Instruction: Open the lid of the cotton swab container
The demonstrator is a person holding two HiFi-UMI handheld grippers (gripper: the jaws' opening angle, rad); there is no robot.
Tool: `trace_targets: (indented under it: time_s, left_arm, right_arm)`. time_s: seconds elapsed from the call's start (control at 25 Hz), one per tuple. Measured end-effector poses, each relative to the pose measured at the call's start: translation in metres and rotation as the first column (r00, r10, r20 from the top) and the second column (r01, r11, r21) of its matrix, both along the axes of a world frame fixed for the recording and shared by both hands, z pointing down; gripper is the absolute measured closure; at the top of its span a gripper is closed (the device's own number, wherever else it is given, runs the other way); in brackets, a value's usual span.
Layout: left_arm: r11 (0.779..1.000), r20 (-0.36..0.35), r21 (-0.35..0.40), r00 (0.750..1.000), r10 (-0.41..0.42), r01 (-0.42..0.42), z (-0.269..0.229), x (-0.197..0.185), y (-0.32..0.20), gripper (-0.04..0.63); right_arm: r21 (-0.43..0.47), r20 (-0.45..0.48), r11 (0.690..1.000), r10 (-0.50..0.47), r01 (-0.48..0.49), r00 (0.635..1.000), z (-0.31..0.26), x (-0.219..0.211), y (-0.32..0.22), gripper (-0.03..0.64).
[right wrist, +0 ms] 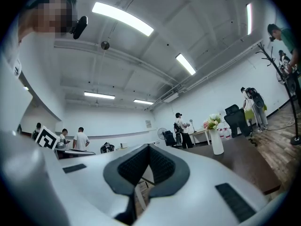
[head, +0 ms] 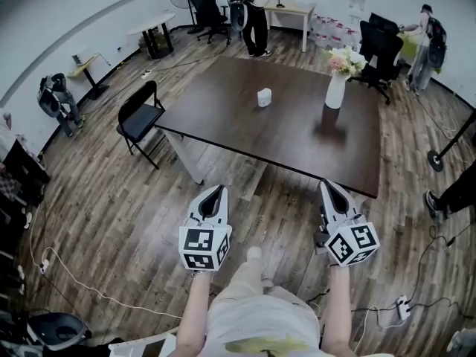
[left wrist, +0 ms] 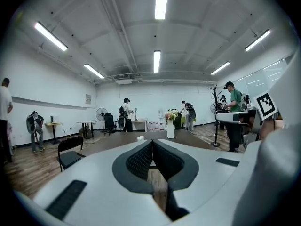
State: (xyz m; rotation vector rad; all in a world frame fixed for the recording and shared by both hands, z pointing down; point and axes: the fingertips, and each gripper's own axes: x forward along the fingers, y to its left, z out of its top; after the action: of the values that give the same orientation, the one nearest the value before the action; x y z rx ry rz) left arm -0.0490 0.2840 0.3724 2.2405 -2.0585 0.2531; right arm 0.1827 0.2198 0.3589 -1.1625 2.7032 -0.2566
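Note:
The small white cotton swab container (head: 264, 97) stands near the middle of the dark brown table (head: 245, 129), its lid down; it shows tiny in the left gripper view (left wrist: 140, 138). My left gripper (head: 218, 190) and right gripper (head: 326, 186) hover over the wooden floor, short of the table's near edge and well away from the container. Both are shut with nothing between their jaws, as the left gripper view (left wrist: 152, 142) and the right gripper view (right wrist: 148, 147) show.
A white vase of flowers (head: 338, 80) stands on the table's right part. A black folding chair (head: 140, 117) sits at the table's left. Office chairs (head: 379, 47), side tables and several people (head: 254, 13) are at the room's far end. Cables (head: 74, 277) run across the floor.

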Motion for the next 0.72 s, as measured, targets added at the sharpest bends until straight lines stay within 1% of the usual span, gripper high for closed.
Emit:
trace_targets:
  time_s: [0.32,0.72]
  left_arm:
    - [1.0,-0.009,-0.018,1.0,0.02,-0.02,0.012,-0.009,-0.047,0.571]
    - [0.999,-0.047,-0.026,0.999,0.026,-0.027,0.025,-0.05,-0.136,0.571]
  right_arm:
    - [-0.018,0.007,1.0,-0.017,0.017,1.0,0.01,-0.016,-0.045,0.595]
    - [-0.04,-0.011,0.999,-0.033,0.033,0.999,0.018,-0.063,-0.134,0.595]
